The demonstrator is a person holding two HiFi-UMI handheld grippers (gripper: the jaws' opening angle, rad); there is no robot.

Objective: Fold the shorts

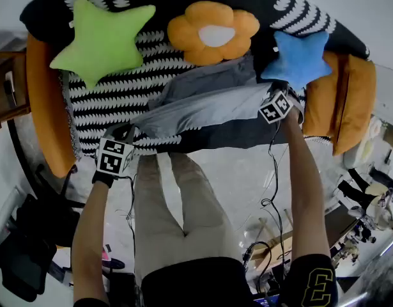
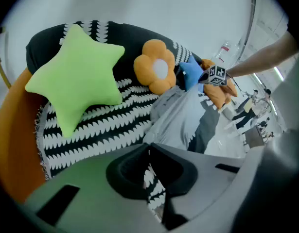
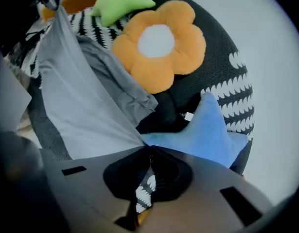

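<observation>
The grey shorts (image 1: 202, 110) hang stretched in a band between my two grippers, above the striped sofa seat (image 1: 113, 94). My left gripper (image 1: 131, 130) is shut on the shorts' left end near the seat's front edge. In the left gripper view the shorts (image 2: 181, 118) run from the closed jaws (image 2: 149, 148) toward the right gripper (image 2: 215, 75). My right gripper (image 1: 268, 94) is shut on the other end, just below the blue star pillow (image 1: 297, 57). In the right gripper view the shorts (image 3: 74, 98) fan out leftward from the closed jaws (image 3: 149, 149).
A green star pillow (image 1: 103, 38) and an orange flower pillow (image 1: 212, 31) lean on the sofa back. Orange armrests (image 1: 43, 107) flank the seat. The person's legs (image 1: 183, 216) stand in front, with cables (image 1: 269, 190) on the floor and a dark bag (image 1: 23, 248) at lower left.
</observation>
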